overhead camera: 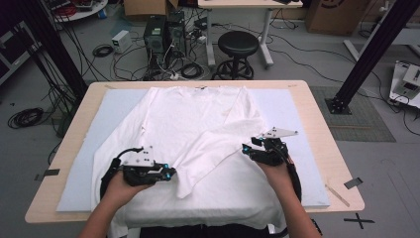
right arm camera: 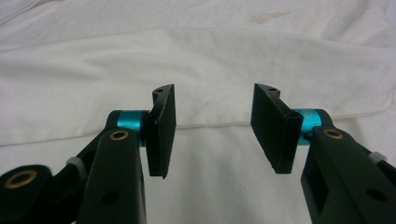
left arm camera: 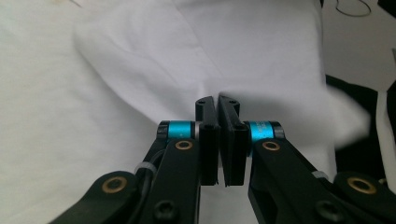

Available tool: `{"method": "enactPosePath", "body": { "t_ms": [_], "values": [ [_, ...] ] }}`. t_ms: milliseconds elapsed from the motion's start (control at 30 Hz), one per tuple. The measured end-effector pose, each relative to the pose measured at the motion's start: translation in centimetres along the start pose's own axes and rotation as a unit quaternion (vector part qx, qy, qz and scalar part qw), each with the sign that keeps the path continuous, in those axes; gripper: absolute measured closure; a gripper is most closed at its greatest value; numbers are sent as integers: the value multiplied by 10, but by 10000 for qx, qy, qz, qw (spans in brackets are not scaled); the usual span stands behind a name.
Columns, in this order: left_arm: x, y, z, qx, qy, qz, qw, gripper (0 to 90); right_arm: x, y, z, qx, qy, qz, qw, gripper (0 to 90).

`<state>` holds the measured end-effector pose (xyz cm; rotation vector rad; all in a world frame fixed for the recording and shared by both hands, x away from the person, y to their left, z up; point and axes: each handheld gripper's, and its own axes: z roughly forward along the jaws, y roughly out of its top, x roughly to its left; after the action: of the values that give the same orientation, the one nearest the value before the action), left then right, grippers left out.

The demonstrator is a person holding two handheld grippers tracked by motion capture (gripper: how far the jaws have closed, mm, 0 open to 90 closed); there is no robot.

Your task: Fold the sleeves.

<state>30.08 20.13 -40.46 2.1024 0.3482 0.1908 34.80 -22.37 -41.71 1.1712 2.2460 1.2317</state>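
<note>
Shirt (overhead camera: 198, 119) lies spread across the table (overhead camera: 317, 119), mid-fold: your left gripper (overhead camera: 171, 173) pinches its sleeve (overhead camera: 208, 158), jaws together; your right gripper (overhead camera: 246, 148) waits agape. Next, carry that sleeve inward.

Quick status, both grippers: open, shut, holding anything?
Left gripper: shut, pinching a fold of the white shirt.
Right gripper: open, holding nothing, over the shirt.

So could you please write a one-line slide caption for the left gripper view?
Left tool pinched shut on a fold of the white shirt, the cloth tenting up toward its tips.
</note>
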Motion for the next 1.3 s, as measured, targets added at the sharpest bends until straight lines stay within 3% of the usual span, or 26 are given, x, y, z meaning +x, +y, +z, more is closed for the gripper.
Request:
{"method": "enactPosePath", "body": {
  "t_ms": [100, 167, 267, 300, 500, 700, 833, 1000, 1100, 1200, 1300],
  "values": [
    [5, 1, -18, 51, 77, 51, 9999, 864, -2, 0, -1, -16, -15, 1, 10000, 514],
    [8, -1, -24, 54, 336, 23, 9994, 843, -4, -1, -2, -28, -30, 28, 10000, 514],
    [12, -7, -23, -25, 623, -182, 9979, 639, -6, -2, -3, -15, -64, 72, 10000, 514],
    [12, -8, -22, -78, 635, -200, 9978, 624, -6, -2, -3, -6, -66, 93, 9999, 514],
    [12, -7, -15, -81, 582, -206, 9981, 560, -5, -2, -1, 18, -82, 53, 10000, 514],
    [2, -6, -14, -10, 571, -121, 9983, 513, -7, -3, -1, 40, -94, 65, 9999, 514],
    [-7, -22, -24, -1, 724, -262, 9970, 503, -7, -3, -2, 8, -89, 53, 9999, 514],
    [-10, -37, -26, 263, 599, -392, 9971, 514, -7, -3, -1, 53, -116, 21, 9999, 514],
    [-11, -39, -14, 408, 416, -444, 9973, 527, -6, -4, -1, 59, -120, 4, 9999, 514],
    [-14, -41, 9, 810, 270, -451, 9953, 554, -6, -5, 0, 88, -120, -38, 9999, 514],
    [-17, -38, 18, 741, 297, -403, 9960, 625, -5, -5, 1, 124, -145, -56, 9998, 514]
  ]
}}
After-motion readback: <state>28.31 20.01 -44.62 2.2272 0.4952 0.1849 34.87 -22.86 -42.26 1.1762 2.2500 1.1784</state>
